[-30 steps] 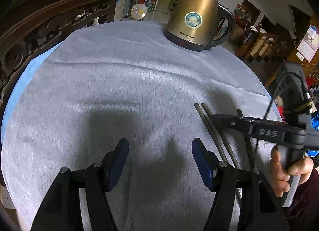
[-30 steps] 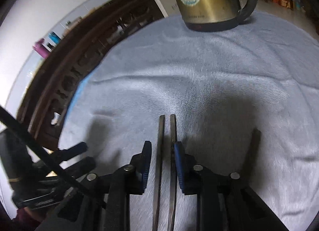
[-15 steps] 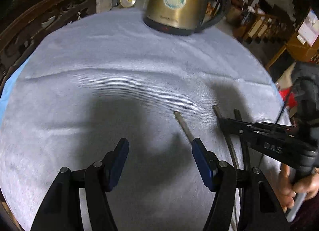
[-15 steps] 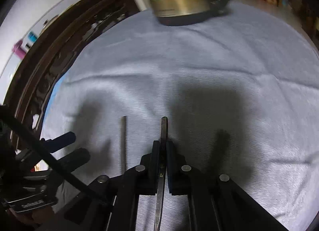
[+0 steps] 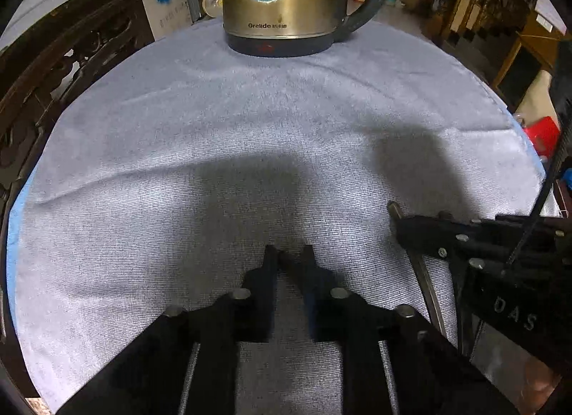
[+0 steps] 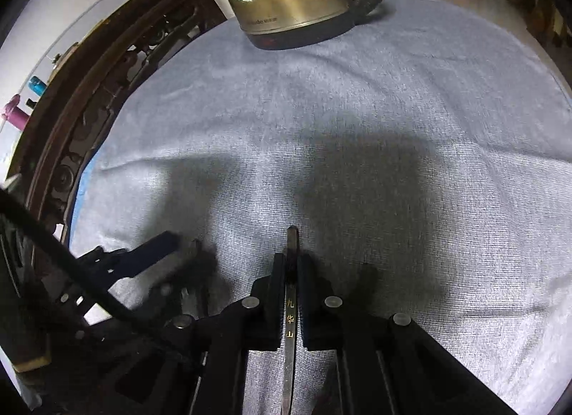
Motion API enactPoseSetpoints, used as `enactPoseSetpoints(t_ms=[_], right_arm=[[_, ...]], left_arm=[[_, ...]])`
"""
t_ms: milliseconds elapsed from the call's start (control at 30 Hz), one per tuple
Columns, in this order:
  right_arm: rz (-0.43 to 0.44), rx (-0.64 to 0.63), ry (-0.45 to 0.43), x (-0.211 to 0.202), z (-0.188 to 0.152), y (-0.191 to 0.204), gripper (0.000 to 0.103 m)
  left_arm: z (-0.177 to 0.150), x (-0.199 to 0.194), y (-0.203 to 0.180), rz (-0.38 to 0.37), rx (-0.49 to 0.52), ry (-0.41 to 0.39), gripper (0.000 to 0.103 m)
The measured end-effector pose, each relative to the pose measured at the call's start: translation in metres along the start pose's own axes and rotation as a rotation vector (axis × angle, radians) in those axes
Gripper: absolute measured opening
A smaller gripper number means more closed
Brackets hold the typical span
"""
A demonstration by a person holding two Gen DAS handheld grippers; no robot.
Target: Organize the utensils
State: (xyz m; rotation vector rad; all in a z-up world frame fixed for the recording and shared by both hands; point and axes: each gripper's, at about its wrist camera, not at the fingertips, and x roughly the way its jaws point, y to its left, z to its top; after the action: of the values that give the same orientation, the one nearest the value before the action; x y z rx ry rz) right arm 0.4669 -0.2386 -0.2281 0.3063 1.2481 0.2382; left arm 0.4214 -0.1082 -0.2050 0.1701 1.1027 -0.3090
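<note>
Two dark metal chopsticks are on the grey cloth. My right gripper [image 6: 290, 262] is shut on one chopstick [image 6: 290, 329], whose end pokes out past the fingertips; it also shows in the left wrist view [image 5: 422, 264], held by the right gripper [image 5: 400, 225]. My left gripper [image 5: 289, 254] has its jaws closed to a narrow gap over the other chopstick [image 5: 286, 262], whose dark tip shows between the pads. In the right wrist view the left gripper [image 6: 186, 241] sits at the lower left with that chopstick's end [image 6: 195, 245] beside its fingertip.
A brass electric kettle [image 5: 286, 3] with a black handle stands at the far edge of the round table's grey cloth [image 5: 250, 128]. A carved dark wooden chair back [image 5: 53, 68] curves along the left side. Wooden furniture stands beyond the right edge.
The right gripper closed on one chopstick and drew it away from the other. The left gripper moved over the second chopstick and closed from wide open to a narrow gap.
</note>
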Motion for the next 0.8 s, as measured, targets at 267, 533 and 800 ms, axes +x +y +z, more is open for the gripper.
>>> enactPoseSetpoints(t_ms=[267, 533, 800], right_arm=[[0.089, 0.002, -0.149, -0.043, -0.025, -0.008, 0.007], [0.151, -0.019, -0.341, -0.113, -0.064, 0.009, 0.007], [0.127, 0.005, -0.521, -0.163, -0.119, 0.013, 0.007]], left_arm=[[-0.023, -0.042, 0.027, -0.007, -0.067, -0.123, 0.005], [-0.047, -0.107, 0.045, 0.05, -0.088, -0.279, 0.005], [-0.09, -0.151, 0.056, 0.098, -0.125, -0.349, 0.005]])
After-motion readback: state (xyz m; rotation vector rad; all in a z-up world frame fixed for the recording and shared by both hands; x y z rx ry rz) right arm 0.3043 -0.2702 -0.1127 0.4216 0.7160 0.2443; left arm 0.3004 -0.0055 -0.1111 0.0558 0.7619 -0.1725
